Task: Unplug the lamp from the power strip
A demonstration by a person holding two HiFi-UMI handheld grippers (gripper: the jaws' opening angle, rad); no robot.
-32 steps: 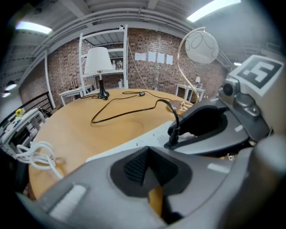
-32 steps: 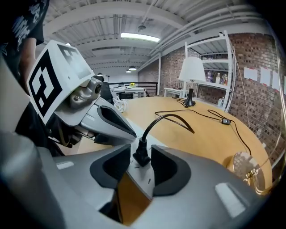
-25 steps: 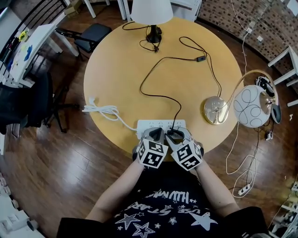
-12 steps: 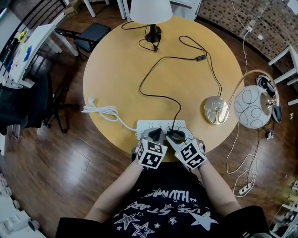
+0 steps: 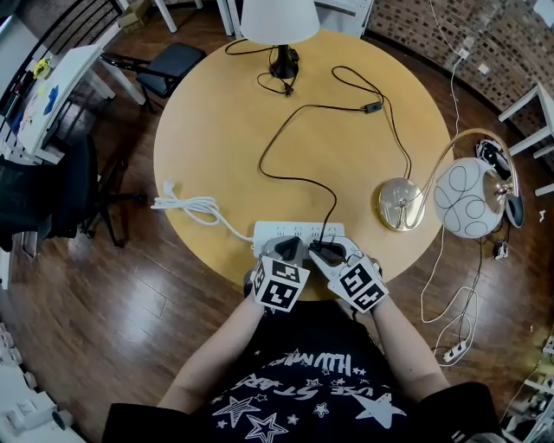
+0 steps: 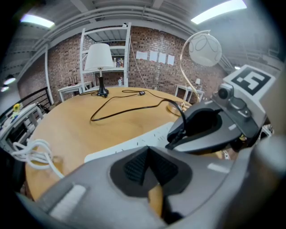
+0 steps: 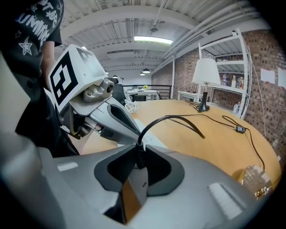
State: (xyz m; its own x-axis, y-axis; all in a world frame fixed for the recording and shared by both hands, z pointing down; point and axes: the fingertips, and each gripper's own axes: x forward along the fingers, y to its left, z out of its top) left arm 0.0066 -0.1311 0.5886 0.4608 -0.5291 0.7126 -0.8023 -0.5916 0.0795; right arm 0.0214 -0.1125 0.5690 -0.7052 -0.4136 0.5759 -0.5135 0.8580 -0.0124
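Wood, pale and round, is the table (image 5: 216, 121) we lean over, and a white power strip (image 5: 277, 232) lies along its near edge, right in front of us. One black plug (image 5: 321, 249) sits in the strip towards its right end. From the plug a black cord (image 7: 165, 117) arches up, loops across the tabletop past a small inline switch (image 5: 373, 109), and runs to the lamp (image 5: 279, 19) with the white shade. That lamp stands upright at the far edge of the table.

Our right gripper (image 7: 139, 154) points down at a slant onto the plug. Its jaws have just been closing, and the plug stands between them with the dark pads pressed against its sides, the cord rising straight out of the gap. The plug is not yet out of the strip.

Our left gripper (image 6: 147, 154) is just beside the right one, over the left half of the strip. Its jaws are closed on each other with nothing between them, and we cannot tell whether its tips press on the strip.

On the left, the strip's own white cable (image 5: 192, 206) lies coiled on the table. A second lamp rests at the right edge, its gold base (image 5: 400, 205) on the wood and its round patterned shade (image 5: 468, 197) hanging beyond the rim.
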